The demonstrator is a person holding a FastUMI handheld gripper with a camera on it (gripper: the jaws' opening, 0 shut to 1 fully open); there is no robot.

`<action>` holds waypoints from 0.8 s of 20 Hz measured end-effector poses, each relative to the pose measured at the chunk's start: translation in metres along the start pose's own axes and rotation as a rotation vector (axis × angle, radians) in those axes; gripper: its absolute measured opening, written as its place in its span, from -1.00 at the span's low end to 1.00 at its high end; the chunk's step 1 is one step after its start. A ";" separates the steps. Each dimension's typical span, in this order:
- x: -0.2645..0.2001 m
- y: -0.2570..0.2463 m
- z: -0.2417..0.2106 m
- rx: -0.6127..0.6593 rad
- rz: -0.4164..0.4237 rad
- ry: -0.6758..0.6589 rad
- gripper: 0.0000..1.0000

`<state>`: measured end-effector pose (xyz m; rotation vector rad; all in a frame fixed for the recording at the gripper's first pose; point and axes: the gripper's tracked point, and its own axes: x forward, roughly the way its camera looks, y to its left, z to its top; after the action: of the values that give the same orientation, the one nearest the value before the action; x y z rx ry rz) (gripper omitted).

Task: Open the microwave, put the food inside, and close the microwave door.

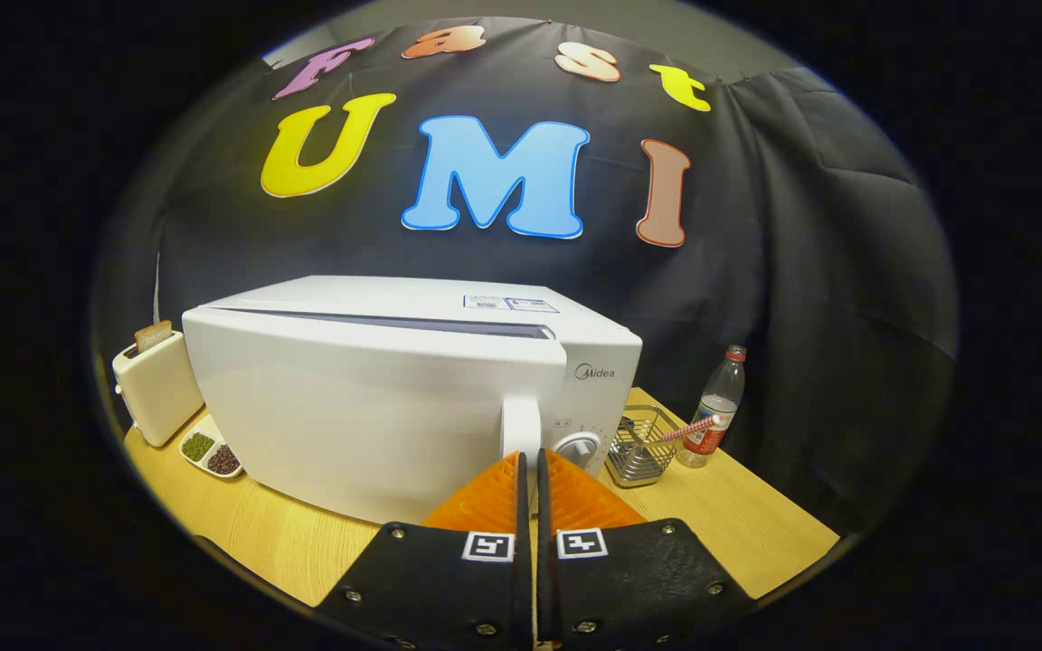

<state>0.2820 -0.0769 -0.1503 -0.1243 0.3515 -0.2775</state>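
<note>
The hand-held gripper (530, 461) sits low and near, its two orange fingers (485, 497) pressed almost together with only a thin slit between them and nothing held. Their tips reach up to the lower end of the white door handle (521, 429) of the microwave (394, 398); whether they touch it cannot be told.

The microwave stands on the wooden counter (747, 524), filling the middle of the scene. Its door (367, 416) is slightly ajar, with a dark gap along the top edge. A round dial (580, 448) sits on the control panel just right of the handle, close beside the right fingertip.

To the left of the microwave a cream toaster (157, 384) holds a slice of bread (153, 335) standing up from its slot. In front of the toaster lies a small white divided dish (210, 451) with green and dark beans.

To the right, a wire basket (643, 448) stands near the microwave, and just beyond it a clear plastic bottle (715, 407) with a red cap is upright.
</note>
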 end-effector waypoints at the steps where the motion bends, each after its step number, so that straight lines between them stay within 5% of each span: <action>1: 0.004 0.002 0.000 -0.006 0.010 0.000 -0.94; 6: 0.017 0.032 -0.002 -0.116 0.084 0.013 -0.94; 16: 0.044 0.039 0.004 -0.071 0.089 0.004 -0.98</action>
<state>0.3326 -0.0516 -0.1672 -0.1776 0.3702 -0.1778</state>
